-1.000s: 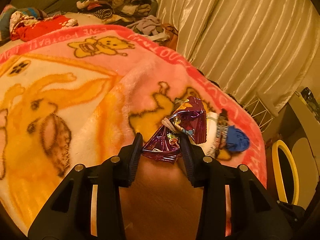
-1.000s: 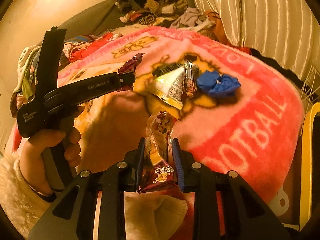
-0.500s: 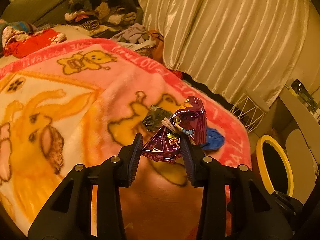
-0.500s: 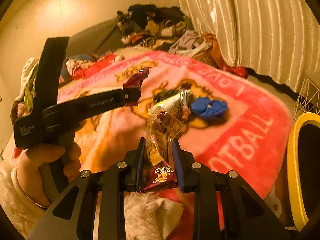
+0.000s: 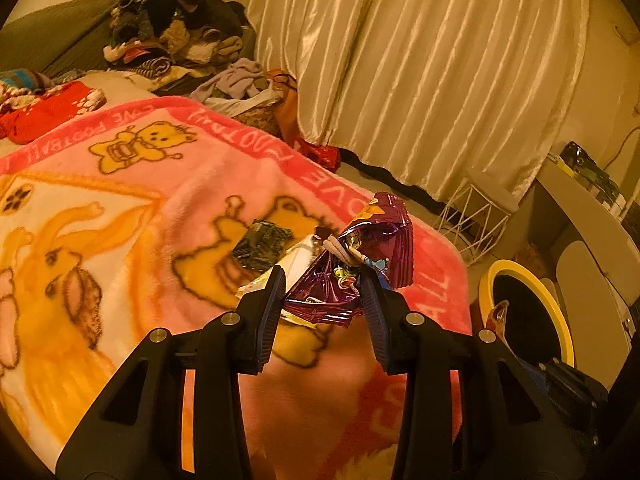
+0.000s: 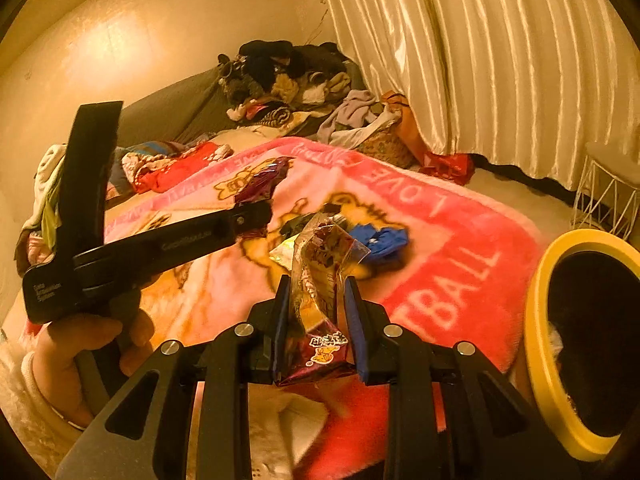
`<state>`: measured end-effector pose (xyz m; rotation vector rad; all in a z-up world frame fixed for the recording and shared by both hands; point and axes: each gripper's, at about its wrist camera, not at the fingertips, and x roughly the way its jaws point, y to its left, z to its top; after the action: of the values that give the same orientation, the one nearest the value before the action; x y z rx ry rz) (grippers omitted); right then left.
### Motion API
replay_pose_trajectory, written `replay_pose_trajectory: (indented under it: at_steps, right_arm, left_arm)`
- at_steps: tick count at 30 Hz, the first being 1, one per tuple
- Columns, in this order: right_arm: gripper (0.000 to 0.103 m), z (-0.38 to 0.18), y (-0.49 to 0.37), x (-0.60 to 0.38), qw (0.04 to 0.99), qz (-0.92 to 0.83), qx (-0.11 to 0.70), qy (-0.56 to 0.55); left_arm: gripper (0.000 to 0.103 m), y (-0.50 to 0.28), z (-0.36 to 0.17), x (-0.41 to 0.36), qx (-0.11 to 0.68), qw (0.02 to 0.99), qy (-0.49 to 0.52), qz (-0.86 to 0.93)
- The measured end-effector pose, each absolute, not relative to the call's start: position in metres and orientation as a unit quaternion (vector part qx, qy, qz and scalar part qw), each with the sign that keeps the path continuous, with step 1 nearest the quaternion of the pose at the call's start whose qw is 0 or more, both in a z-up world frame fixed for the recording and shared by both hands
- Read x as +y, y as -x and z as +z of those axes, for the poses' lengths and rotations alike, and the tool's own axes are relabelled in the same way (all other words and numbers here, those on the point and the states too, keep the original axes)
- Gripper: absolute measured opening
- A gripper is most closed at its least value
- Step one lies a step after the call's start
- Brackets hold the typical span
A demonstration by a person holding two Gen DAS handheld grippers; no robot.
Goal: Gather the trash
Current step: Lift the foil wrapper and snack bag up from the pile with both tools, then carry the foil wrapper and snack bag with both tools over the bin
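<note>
My left gripper (image 5: pixel 323 290) is shut on a crumpled purple foil wrapper (image 5: pixel 360 260) and holds it above the pink blanket (image 5: pixel 160 184). It also shows in the right wrist view (image 6: pixel 256 208) with the wrapper (image 6: pixel 262 180) at its tip. My right gripper (image 6: pixel 316 300) is shut on a clear and red snack wrapper (image 6: pixel 320 280). More trash lies on the blanket: a dark wrapper (image 5: pixel 262 244), a silver packet (image 6: pixel 284 254) and a blue crumpled piece (image 6: pixel 380 240). A yellow-rimmed bin (image 6: pixel 576 340) stands to the right of the bed; it also shows in the left wrist view (image 5: pixel 524 312).
A pile of clothes (image 6: pixel 288 80) lies at the far end of the bed. Cream curtains (image 6: pixel 500 60) hang behind. A white wire stool (image 5: pixel 476 212) stands on the floor near the bin. A desk (image 5: pixel 592 216) is at the far right.
Both grippers have lifted and swung to the right with their wrappers held. The yellow-rimmed bin has come further into both views.
</note>
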<state>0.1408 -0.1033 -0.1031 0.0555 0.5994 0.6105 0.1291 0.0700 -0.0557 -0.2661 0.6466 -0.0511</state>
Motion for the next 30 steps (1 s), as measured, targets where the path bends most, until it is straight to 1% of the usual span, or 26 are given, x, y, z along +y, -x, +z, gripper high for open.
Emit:
replay_pose_trajectory:
  at_steps: [30]
  right_arm:
    - [0.025,-0.093,-0.153,-0.17,0.93,0.234,0.277,-0.063]
  left_arm:
    - [0.031,-0.123,-0.035,0.02,0.304,0.945,0.09,-0.078]
